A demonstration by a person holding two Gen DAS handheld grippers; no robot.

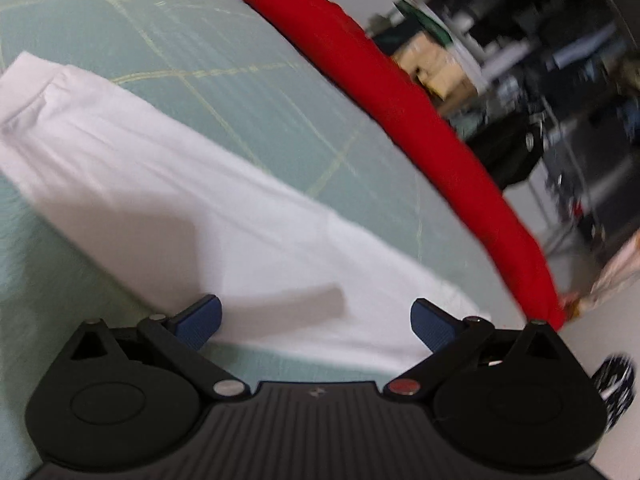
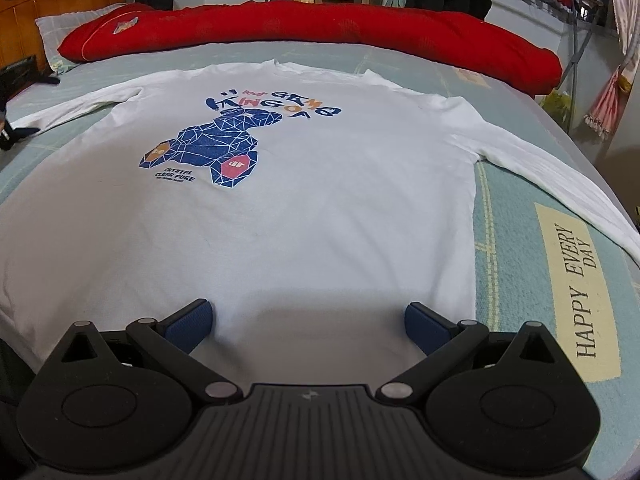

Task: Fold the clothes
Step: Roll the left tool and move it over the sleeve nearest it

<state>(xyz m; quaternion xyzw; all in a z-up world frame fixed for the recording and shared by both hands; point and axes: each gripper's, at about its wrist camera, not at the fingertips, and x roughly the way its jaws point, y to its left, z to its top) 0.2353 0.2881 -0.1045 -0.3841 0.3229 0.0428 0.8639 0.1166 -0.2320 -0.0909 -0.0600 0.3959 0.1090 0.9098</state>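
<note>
Bed (image 2: 516, 216) sheet's covered by a flat white shirt (image 2: 304, 208) ahead; nothing's folded yet, both hand-held grippers (image 2: 308, 320) (image 1: 316, 320) spread, nothing gripped.

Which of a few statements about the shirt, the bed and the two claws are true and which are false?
1. The shirt lies spread flat with its print facing up. True.
2. The right claw is shut on the shirt's hem. False: its fingers stand wide apart, holding nothing.
3. A red bolster lies along the far side of the bed, beyond the shirt's collar. True.
4. Both sleeves are already folded across the chest. False: each sleeve stretches outward on the sheet.
5. The left claw is open over a white sleeve. True.
</note>
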